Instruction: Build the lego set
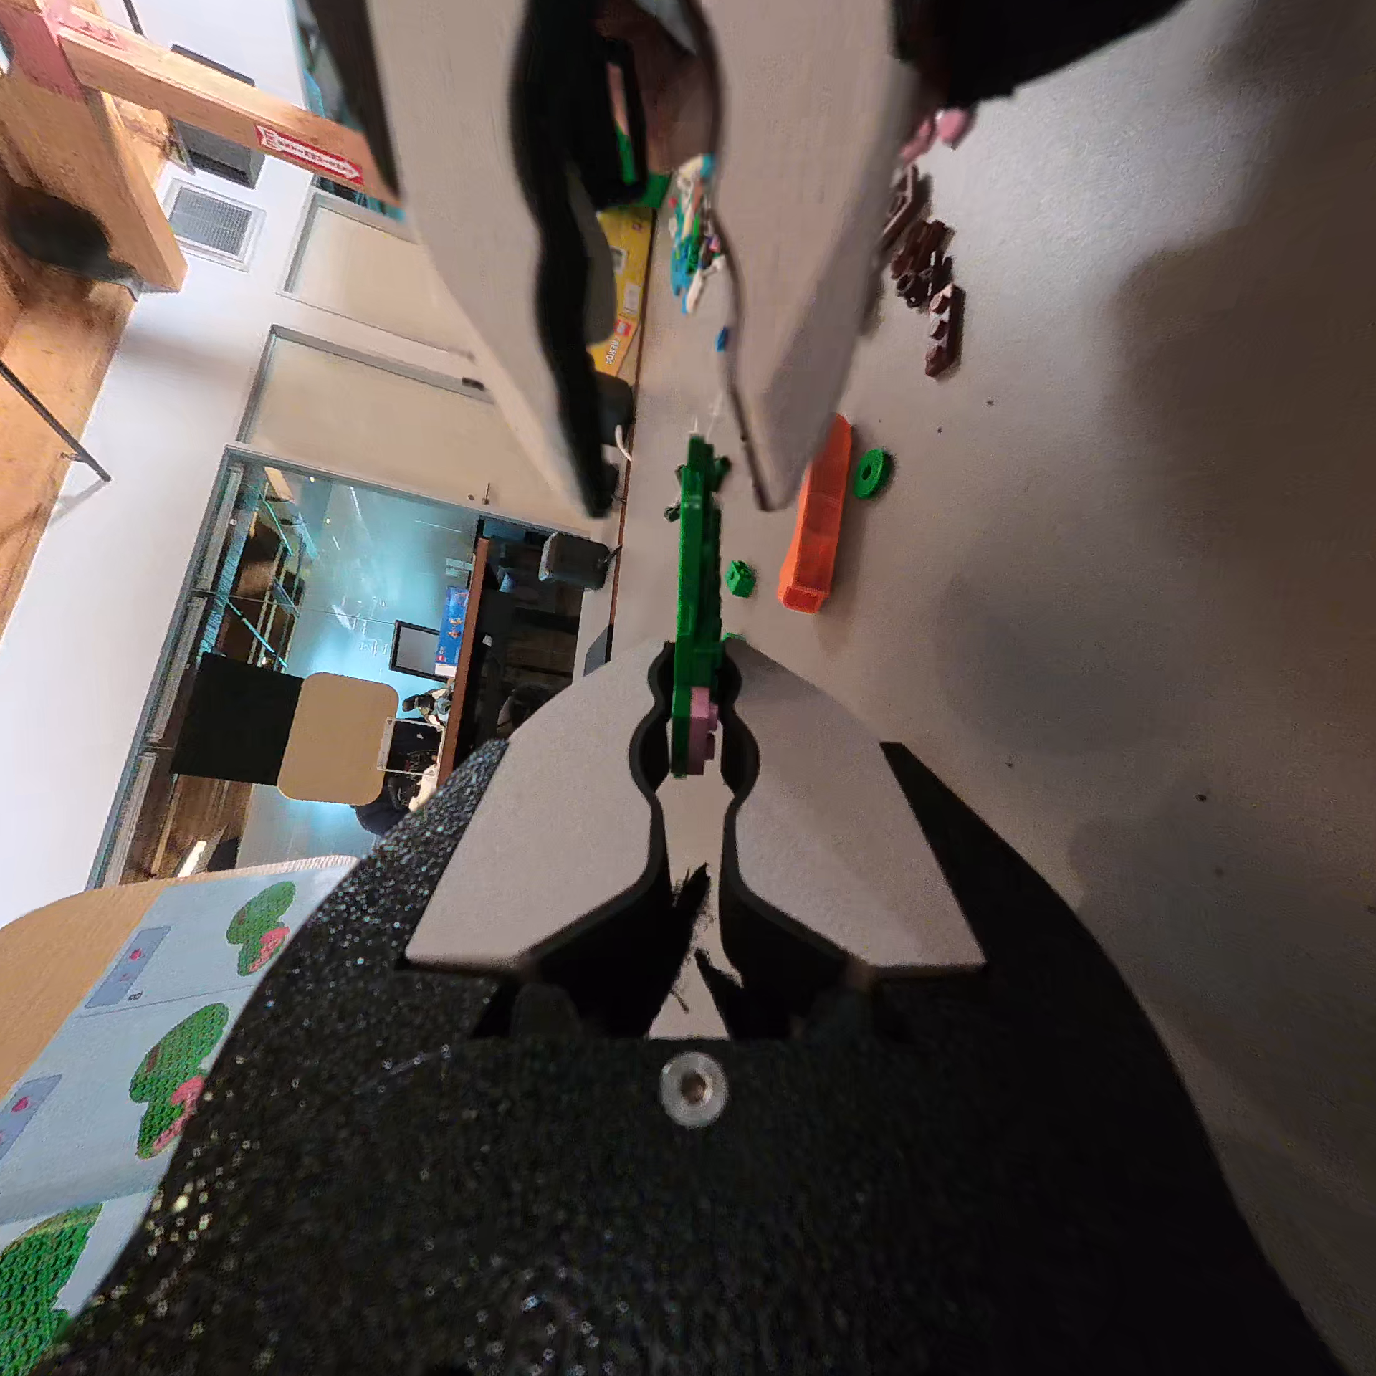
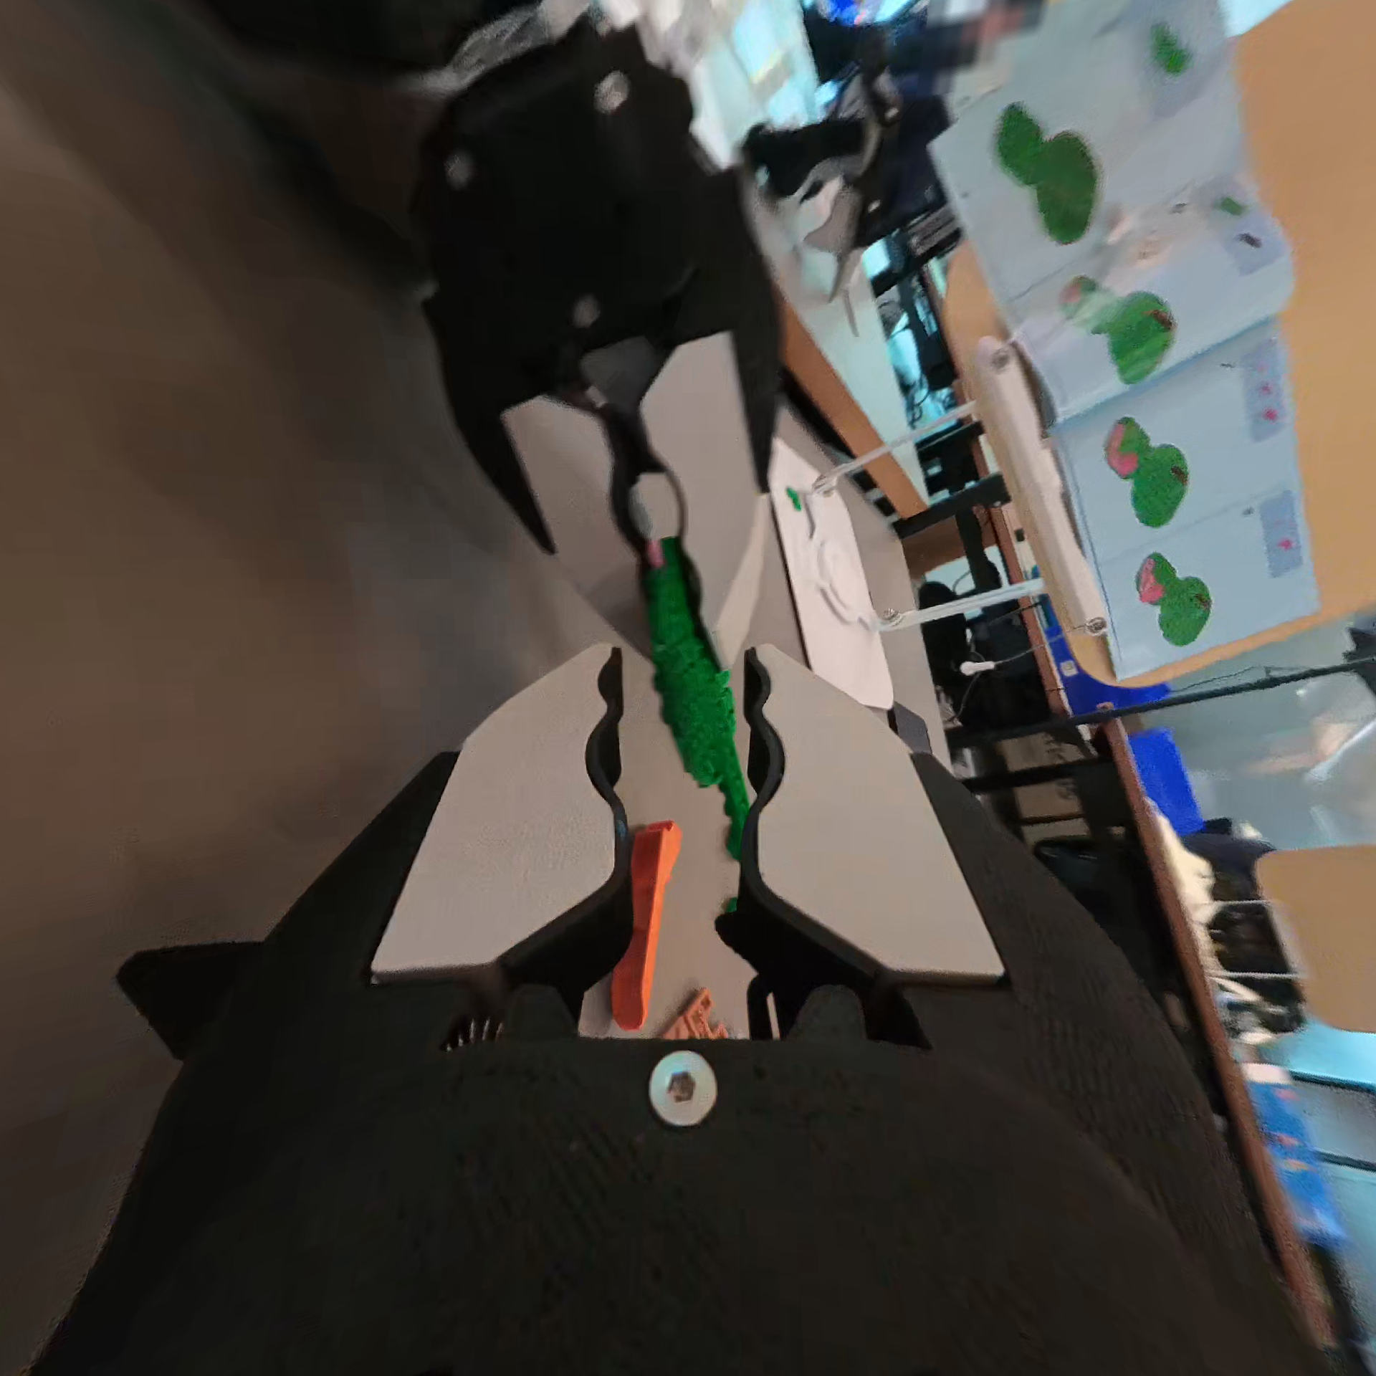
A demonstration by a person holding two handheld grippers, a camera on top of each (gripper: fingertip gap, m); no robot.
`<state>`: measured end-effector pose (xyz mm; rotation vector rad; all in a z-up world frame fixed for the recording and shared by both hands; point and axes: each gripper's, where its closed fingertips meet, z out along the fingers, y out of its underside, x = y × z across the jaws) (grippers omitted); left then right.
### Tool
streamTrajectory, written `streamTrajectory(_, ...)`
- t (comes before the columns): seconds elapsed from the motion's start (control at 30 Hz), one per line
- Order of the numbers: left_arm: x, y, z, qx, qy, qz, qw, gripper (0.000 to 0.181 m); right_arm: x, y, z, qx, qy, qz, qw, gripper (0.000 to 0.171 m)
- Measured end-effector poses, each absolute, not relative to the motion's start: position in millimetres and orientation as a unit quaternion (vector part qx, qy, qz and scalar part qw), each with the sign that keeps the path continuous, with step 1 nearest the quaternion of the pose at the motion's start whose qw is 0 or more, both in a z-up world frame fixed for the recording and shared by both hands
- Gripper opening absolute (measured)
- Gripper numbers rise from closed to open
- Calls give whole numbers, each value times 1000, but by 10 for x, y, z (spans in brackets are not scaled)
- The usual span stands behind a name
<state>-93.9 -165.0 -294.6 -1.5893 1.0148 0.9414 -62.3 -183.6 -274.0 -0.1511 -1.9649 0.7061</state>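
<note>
Left wrist view: left gripper [image 1: 696, 670] closed down on the near end of a green lego plate [image 1: 698, 566], held on edge between the fingertips, with a small pink brick [image 1: 704, 726] on the plate inside the grip. Plate running forward from the tips, over the grey table [image 1: 1117, 596]. Just beyond, on the table, a small green stud piece [image 1: 739, 578], a long orange piece [image 1: 817, 521] and a round green ring [image 1: 871, 473], lying apart from one another. Farther off, a cluster of dark brown bricks [image 1: 923, 275], and a heap of mixed coloured parts [image 1: 696, 231] beside a yellow box [image 1: 625, 290]. Opposite, blurred, the right gripper [image 1: 670, 476], facing this way with fingers spread to either side of the plate's far end. At lower left, an instruction sheet [image 1: 112, 1042] with green build pictures.

Right wrist view: right gripper [image 2: 681, 659] well open, holding nothing; green plate passing between the fingers, close against the right-hand one, contact hard to judge. Orange piece [image 2: 648, 923] visible on the table [image 2: 223, 596] through the gap, near the finger roots. At the plate's far end, the left gripper [image 2: 649, 532] clamped on it. Off to the right, the instruction sheet [image 2: 1139, 372] on a stand.
</note>
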Motion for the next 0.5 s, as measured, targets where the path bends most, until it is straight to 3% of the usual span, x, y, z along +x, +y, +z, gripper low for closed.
streamTrajectory(0.13, -985, -1661, -2953, -664, 409, 383, 495, 9, -675, -1851, -2863, -34, -820, 235, 521, 28)
streamTrajectory(0.27, -946, -1655, -2973, -655, 423, 395, 486, 9, -766, -1805, -2870, -12, -802, 173, 572, 7)
streamTrajectory(0.5, -963, -1661, -2990, -631, 448, 435, 460, 9, -778, -1800, -2912, -7, -805, 164, 570, 5)
